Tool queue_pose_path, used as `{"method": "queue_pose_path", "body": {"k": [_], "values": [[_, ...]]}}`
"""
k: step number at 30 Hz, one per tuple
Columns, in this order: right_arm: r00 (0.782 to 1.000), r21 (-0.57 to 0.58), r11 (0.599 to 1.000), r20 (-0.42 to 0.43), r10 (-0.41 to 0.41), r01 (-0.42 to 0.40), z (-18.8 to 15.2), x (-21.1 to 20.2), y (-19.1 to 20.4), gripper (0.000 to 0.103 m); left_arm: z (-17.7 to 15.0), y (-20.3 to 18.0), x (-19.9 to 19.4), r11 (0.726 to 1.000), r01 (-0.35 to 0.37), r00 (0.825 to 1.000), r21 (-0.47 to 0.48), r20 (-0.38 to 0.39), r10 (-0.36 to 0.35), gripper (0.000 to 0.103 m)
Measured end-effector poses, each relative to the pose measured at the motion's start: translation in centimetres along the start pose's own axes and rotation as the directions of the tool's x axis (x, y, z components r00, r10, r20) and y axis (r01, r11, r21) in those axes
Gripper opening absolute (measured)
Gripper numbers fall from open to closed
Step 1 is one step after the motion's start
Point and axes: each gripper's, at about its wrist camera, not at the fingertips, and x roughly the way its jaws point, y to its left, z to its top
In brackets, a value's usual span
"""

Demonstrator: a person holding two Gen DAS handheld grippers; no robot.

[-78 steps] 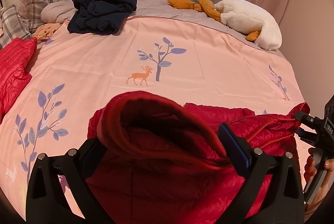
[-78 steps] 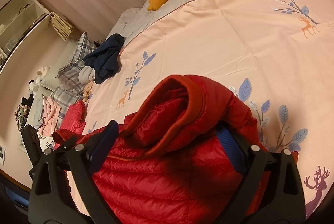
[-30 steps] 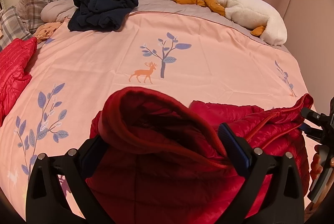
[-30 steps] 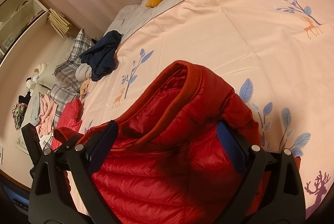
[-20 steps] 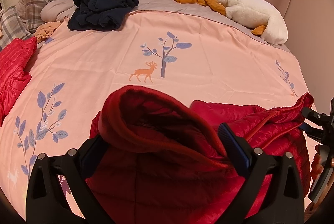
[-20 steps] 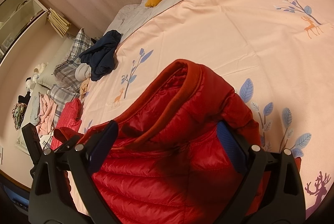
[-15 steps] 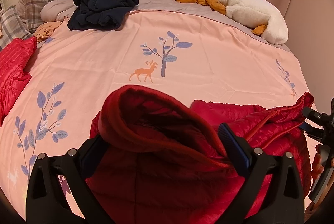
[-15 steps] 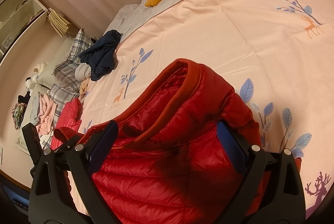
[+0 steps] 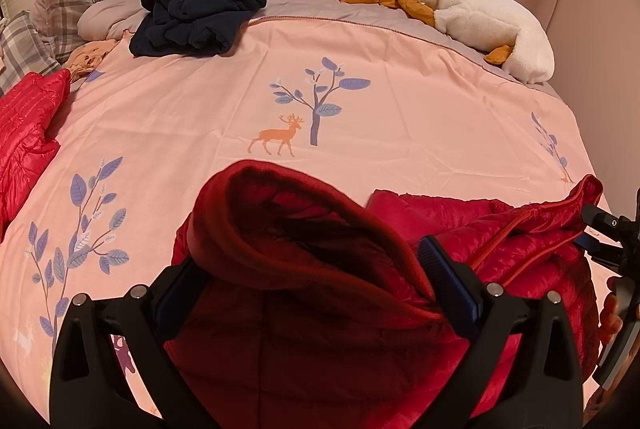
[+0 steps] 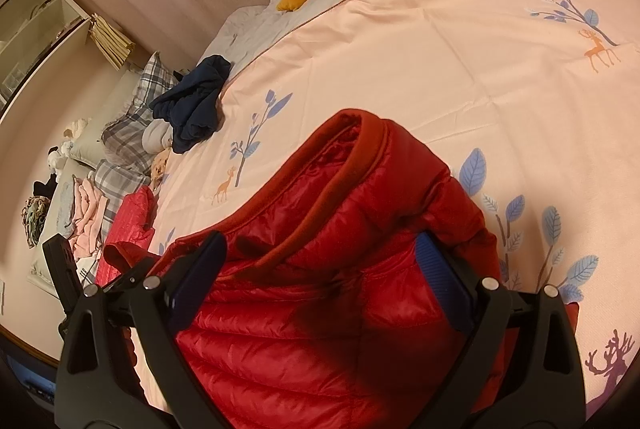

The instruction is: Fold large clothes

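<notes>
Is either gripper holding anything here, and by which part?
Both hold the red puffer jacket: the left gripper bunches its hood end, the right gripper its quilted body near the trimmed edge.

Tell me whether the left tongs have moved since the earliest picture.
Yes. The left tongs backed slightly away: against their fingers, the deer print sits a little lower.

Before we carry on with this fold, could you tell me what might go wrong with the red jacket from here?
The puffy red jacket bulges between both grippers' wide-set pads, so the slick fabric could slip free. The hood stands bunched and open, and may get folded in crooked. The right gripper holds the jacket near the bed's edge, where it might slide off.
</notes>
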Motion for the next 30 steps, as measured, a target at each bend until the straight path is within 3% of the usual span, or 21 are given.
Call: {"method": "queue_pose_path", "body": {"k": [30], "values": [[1.0,0.0,1.0,-0.008,-0.006,0.006,-0.06,0.46,0.05,0.097,-0.13,0.05,0.88,1.0,-0.01,1.0,0.003,-0.012,0.01,0.102]]}}
